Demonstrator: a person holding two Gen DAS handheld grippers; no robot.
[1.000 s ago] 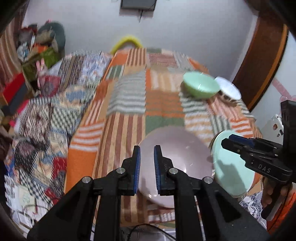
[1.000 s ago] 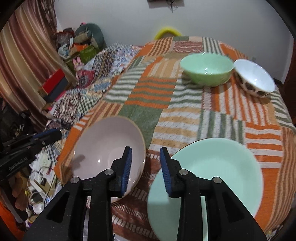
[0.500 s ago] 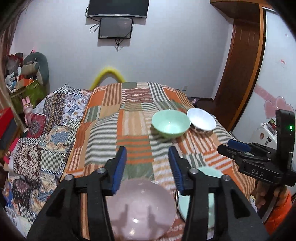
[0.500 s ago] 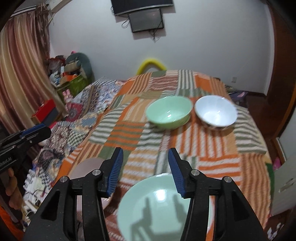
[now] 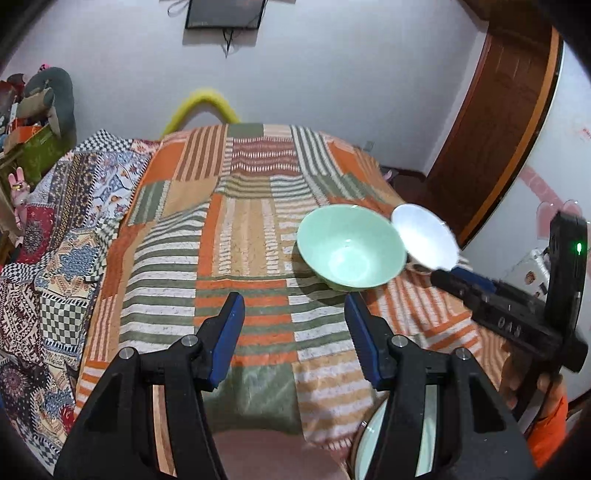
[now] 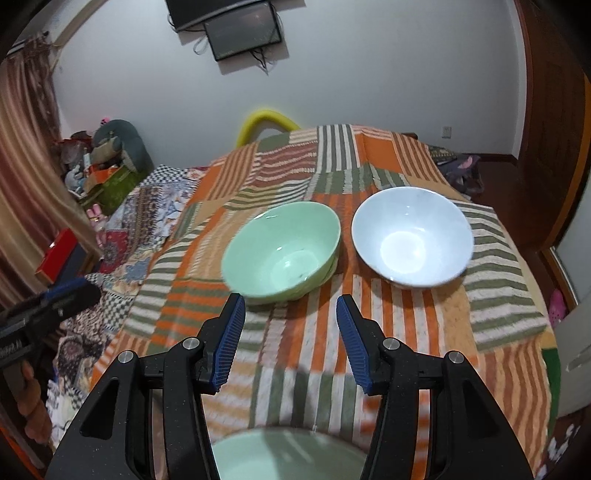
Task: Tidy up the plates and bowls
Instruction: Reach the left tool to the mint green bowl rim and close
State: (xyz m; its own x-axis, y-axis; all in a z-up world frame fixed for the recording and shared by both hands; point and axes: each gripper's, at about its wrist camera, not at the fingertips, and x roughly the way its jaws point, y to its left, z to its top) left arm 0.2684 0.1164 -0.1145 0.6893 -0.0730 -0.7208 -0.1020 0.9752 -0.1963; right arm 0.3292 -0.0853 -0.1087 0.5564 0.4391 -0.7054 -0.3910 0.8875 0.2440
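A green bowl point(image 5: 351, 249) point(image 6: 282, 251) and a white bowl point(image 5: 424, 236) point(image 6: 412, 236) sit side by side on the striped patchwork bedspread point(image 5: 251, 236). A pink plate point(image 5: 273, 456) and a green plate point(image 5: 365, 450) point(image 6: 288, 458) lie at the near edge, mostly hidden under the grippers. My left gripper point(image 5: 293, 339) is open and empty, above the cloth short of the green bowl. My right gripper point(image 6: 290, 341) is open and empty, short of the gap between the two bowls; it also shows in the left wrist view point(image 5: 458, 284).
A patterned quilt point(image 5: 55, 258) covers the left side of the bed. Boxes and stuffed toys point(image 6: 107, 162) are piled at the far left by a curtain. A wooden door point(image 5: 498, 129) stands to the right. A TV point(image 6: 240, 29) hangs on the wall.
Both grippers have opened wide and lifted and moved forward off the plates, so the two bowls now sit closer ahead and the plates slide under the bottom edge.
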